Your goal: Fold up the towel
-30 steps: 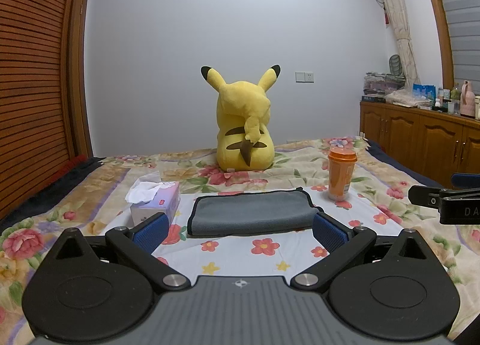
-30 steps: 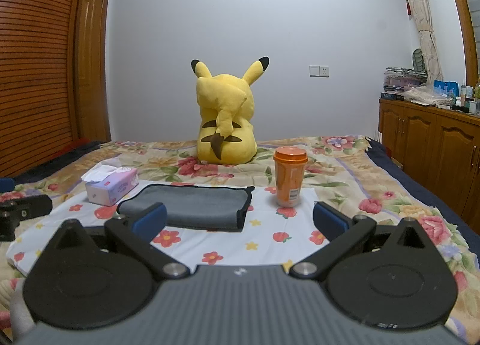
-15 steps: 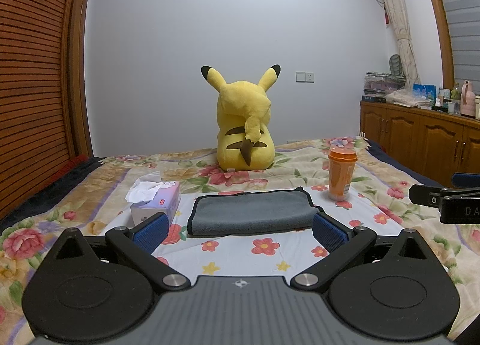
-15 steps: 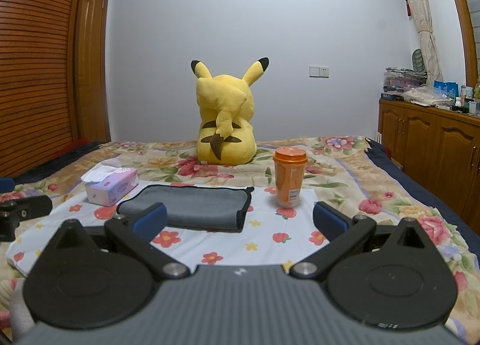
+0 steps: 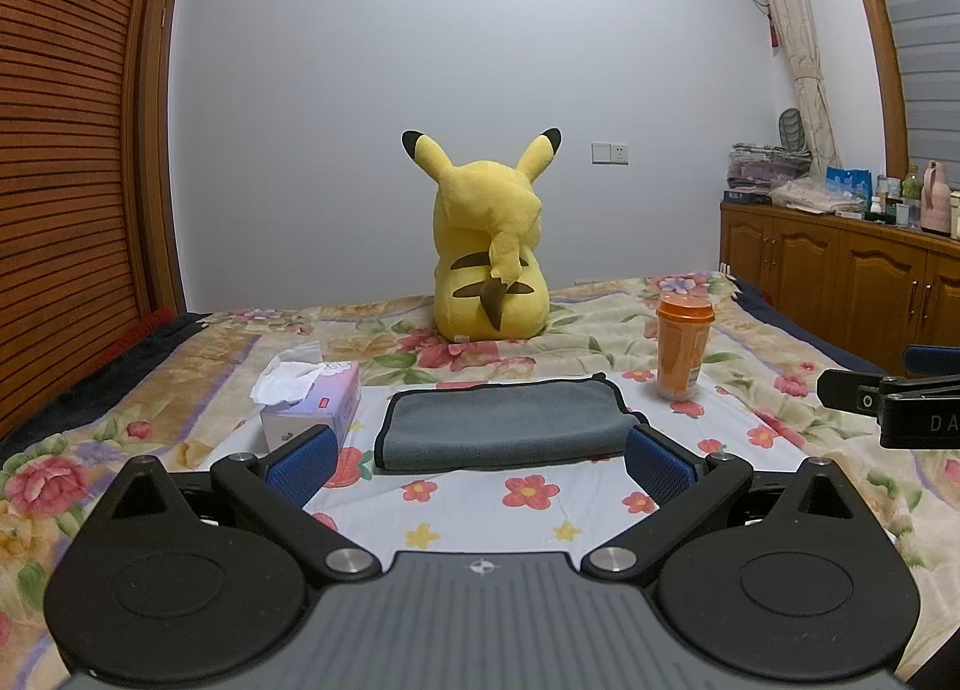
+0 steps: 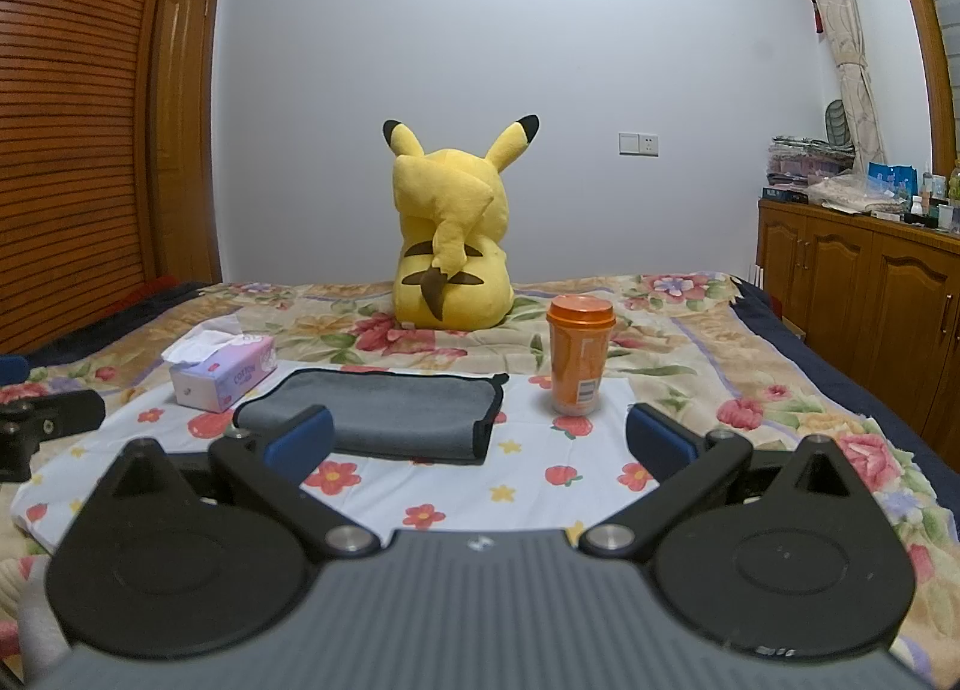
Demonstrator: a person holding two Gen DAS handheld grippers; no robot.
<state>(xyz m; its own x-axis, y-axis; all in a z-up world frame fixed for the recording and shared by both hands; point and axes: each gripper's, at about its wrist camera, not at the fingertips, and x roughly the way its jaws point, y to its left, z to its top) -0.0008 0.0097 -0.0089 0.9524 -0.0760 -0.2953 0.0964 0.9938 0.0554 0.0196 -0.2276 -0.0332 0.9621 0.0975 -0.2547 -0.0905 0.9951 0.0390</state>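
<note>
A grey towel with a dark edge (image 5: 501, 423) lies folded flat on the flowered bed sheet (image 5: 480, 504); it also shows in the right wrist view (image 6: 384, 411). My left gripper (image 5: 480, 459) is open and empty, just in front of the towel, with its fingers apart on either side. My right gripper (image 6: 480, 441) is open and empty, in front of the towel's right end. The right gripper's side shows at the right edge of the left wrist view (image 5: 888, 396).
A tissue box (image 5: 312, 402) stands left of the towel. An orange cup with a lid (image 5: 681, 345) stands right of it. A yellow plush toy (image 5: 489, 264) sits behind. Wooden cabinets (image 5: 840, 276) line the right wall.
</note>
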